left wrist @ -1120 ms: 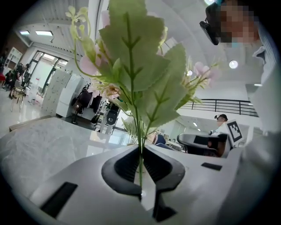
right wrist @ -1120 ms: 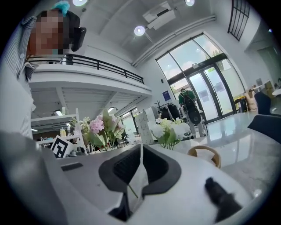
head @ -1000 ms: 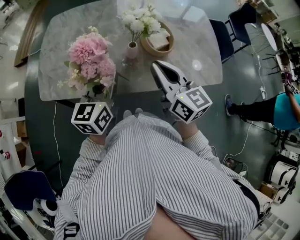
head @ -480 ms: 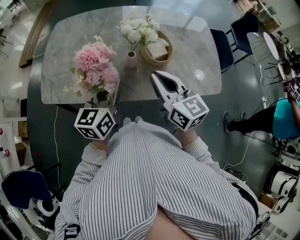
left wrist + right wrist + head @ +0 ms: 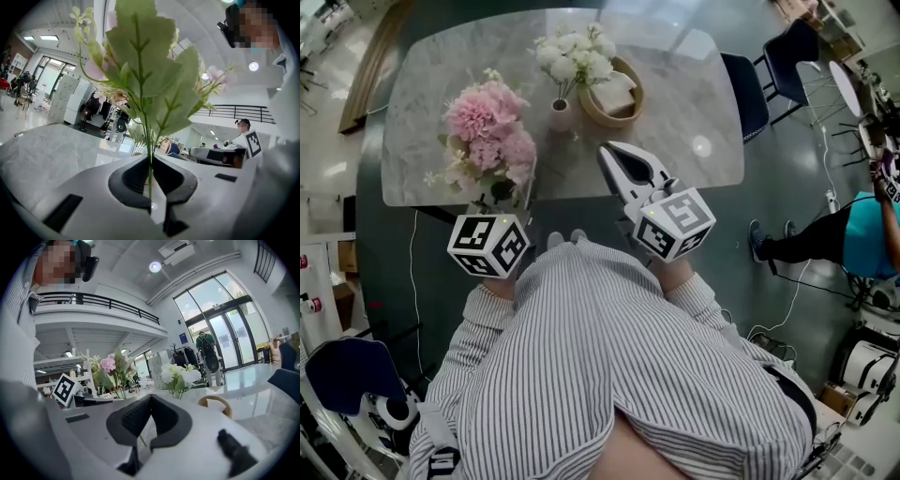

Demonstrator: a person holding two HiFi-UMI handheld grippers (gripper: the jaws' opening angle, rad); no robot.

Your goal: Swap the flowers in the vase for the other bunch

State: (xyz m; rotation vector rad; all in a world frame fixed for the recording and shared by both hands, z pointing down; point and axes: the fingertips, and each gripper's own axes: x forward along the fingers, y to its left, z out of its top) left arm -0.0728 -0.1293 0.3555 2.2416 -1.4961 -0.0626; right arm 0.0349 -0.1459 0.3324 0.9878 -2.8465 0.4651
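Note:
A pink bunch [image 5: 483,136] with green leaves [image 5: 150,79] stands upright over the table's near left edge. My left gripper [image 5: 151,161] is shut on its thin stems; in the head view the blooms hide its jaws and only its marker cube [image 5: 487,246] shows. White flowers [image 5: 574,54] stand in a small pale vase [image 5: 561,114] at mid-table, and they also show ahead as white flowers [image 5: 179,373] in the right gripper view. My right gripper [image 5: 606,152] hovers just right of the vase, shut with nothing in it, its tips [image 5: 150,398] pointing toward the vase.
A wooden bowl [image 5: 630,101] with a pale object in it sits right behind the vase on the marble table [image 5: 694,103]. Dark chairs [image 5: 748,77] stand at the table's right end. A person in teal [image 5: 872,220] is on the floor at far right.

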